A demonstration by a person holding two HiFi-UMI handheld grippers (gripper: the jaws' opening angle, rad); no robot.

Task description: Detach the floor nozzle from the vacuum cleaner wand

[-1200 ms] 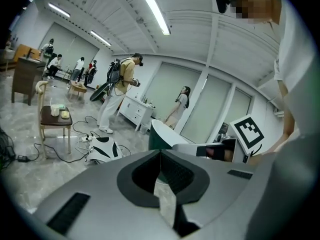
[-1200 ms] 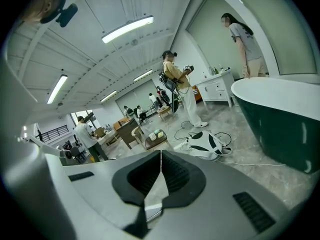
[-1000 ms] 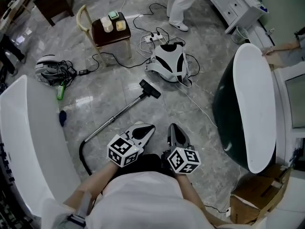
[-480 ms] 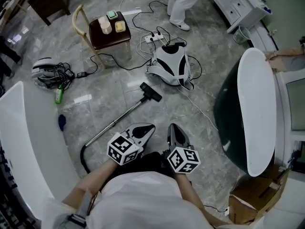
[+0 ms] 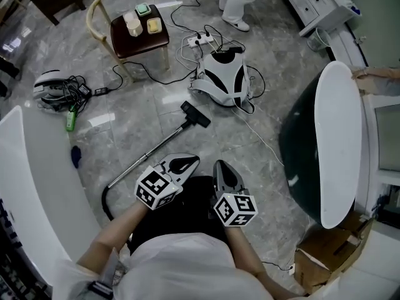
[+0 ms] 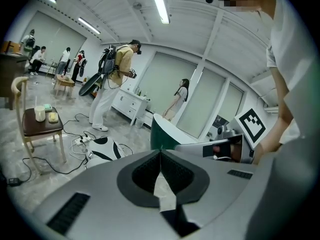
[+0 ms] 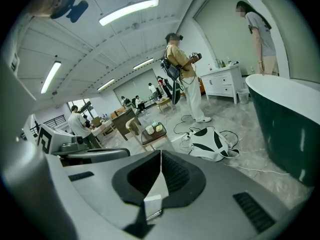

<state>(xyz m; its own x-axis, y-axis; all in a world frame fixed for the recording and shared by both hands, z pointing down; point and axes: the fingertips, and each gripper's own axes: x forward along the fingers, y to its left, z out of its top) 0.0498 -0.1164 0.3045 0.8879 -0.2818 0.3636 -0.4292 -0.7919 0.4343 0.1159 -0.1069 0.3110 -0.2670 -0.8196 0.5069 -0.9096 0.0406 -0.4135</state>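
Note:
In the head view a black floor nozzle (image 5: 196,115) lies on the grey marble floor, joined to a silver wand (image 5: 150,150) that runs down-left into a black hose (image 5: 106,202). My left gripper (image 5: 185,161) hovers shut and empty just right of the wand's lower half, well short of the nozzle. My right gripper (image 5: 223,167) is beside it, also shut and empty. In the left gripper view the jaws (image 6: 160,151) meet tip to tip; in the right gripper view the right gripper (image 7: 160,154) shows the same.
A white and black vacuum body (image 5: 223,77) with cables sits beyond the nozzle. A chair (image 5: 136,33) holding cups stands at the upper left. A dark green bathtub (image 5: 325,142) fills the right, a white one (image 5: 37,192) the left. A person's legs (image 5: 237,5) stand at the top.
Both grippers have moved forward together toward the wand and nozzle, staying shut. The floor scene has slid down and closer in the head view.

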